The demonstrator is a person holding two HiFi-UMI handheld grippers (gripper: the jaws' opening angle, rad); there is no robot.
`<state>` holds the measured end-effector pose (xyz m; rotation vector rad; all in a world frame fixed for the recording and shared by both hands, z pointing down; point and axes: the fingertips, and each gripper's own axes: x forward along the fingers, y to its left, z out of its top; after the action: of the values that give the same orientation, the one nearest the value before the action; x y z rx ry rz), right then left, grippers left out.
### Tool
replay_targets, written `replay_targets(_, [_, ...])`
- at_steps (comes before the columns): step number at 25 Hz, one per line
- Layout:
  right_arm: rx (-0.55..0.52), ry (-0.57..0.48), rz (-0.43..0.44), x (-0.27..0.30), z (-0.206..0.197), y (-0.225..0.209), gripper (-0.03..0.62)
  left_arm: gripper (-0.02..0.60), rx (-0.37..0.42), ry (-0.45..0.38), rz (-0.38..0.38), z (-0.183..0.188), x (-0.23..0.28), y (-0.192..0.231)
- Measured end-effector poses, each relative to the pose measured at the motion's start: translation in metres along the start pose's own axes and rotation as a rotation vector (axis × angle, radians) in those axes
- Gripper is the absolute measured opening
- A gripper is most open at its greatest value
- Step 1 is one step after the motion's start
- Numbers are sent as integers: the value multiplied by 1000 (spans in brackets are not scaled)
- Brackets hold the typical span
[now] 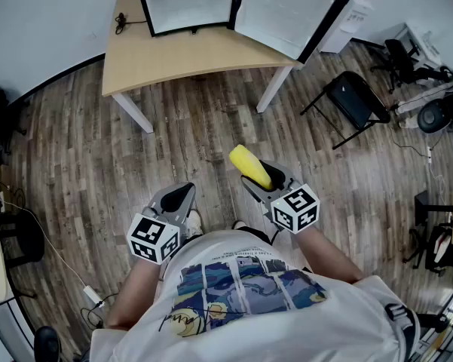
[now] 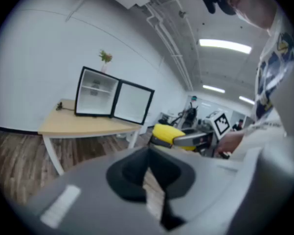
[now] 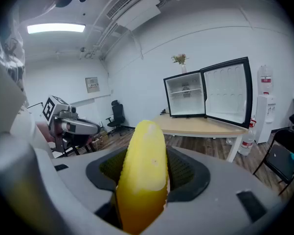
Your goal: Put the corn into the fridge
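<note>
My right gripper is shut on a yellow corn cob, which sticks out forward past the jaws and fills the middle of the right gripper view as corn. The corn also shows in the left gripper view, off to the right. My left gripper is shut with nothing in it, held low beside the right one. The small fridge stands on a wooden table ahead, its door swung wide open. Its white inside with a shelf shows in the fridge of the right gripper view.
A black folding chair stands right of the table. More office chairs and gear crowd the far right. A white power strip with cable lies on the wood floor at my left. A water dispenser stands behind the fridge door.
</note>
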<state>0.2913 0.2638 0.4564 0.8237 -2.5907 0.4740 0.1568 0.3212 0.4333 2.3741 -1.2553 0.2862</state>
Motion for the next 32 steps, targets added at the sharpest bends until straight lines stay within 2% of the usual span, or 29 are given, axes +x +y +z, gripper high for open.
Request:
replay_targets(4, [-3,-7,-27,32,15,20,242,9,-18,-6,-14,-1,-27,38])
replay_targets(8, [-3,-21,-54,61,26,39,242,9,-1,7,-45,-8,-46,69])
replay_targets(15, [77,-21,-64,97,40,48,243,9,-3,31,-80,-9,-47,110])
replay_targets(21, [91,-7,-77,131,51,10,243,9,-10,27,-80,9,-14,135])
replay_targets(25, [92,-10,-78,168,68,-34,242,9,-12,54,-60,25,18,166])
replay_targets(32, [67,-15,-74,231,123,-123,242,9,30,65,-9,94,86,220])
